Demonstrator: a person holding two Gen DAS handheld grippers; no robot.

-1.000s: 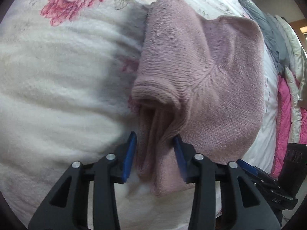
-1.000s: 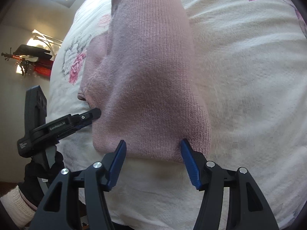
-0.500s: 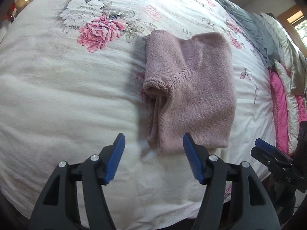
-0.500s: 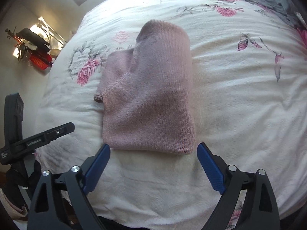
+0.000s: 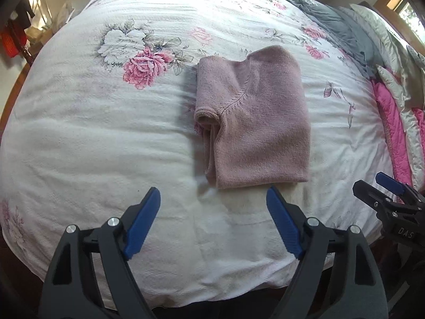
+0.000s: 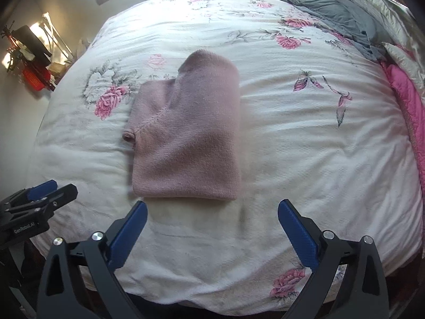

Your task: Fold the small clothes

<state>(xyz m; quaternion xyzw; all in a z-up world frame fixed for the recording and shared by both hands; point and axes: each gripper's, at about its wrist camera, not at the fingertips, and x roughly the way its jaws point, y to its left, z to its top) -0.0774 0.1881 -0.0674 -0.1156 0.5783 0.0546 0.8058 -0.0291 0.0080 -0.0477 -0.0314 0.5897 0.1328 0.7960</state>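
A small dusty-pink knitted sweater (image 5: 255, 122) lies folded into a compact rectangle on the white floral bedspread (image 5: 93, 138); its rolled cuff and stacked edges face left. In the right wrist view the same sweater (image 6: 188, 143) sits just beyond the fingers. My left gripper (image 5: 213, 199) is open, hovering short of the sweater's near edge, nothing between its blue pads. My right gripper (image 6: 212, 212) is open too, wide and empty, near the bed's front edge. Each gripper shows in the other's view: the right gripper (image 5: 382, 188), the left gripper (image 6: 50, 188).
Grey clothing (image 6: 332, 16) and pale satin pillows (image 6: 377, 2) are heaped at the far right, with a pink quilt (image 6: 406, 101) beside them. A red object and clutter (image 6: 34, 77) stand off the bed's left side. The bed's front edge (image 6: 212, 300) is close below.
Both grippers have let go of the sweater, pulled back toward the bed's front edge and risen. Their jaws have spread wider. The sweater stays folded where it lay.
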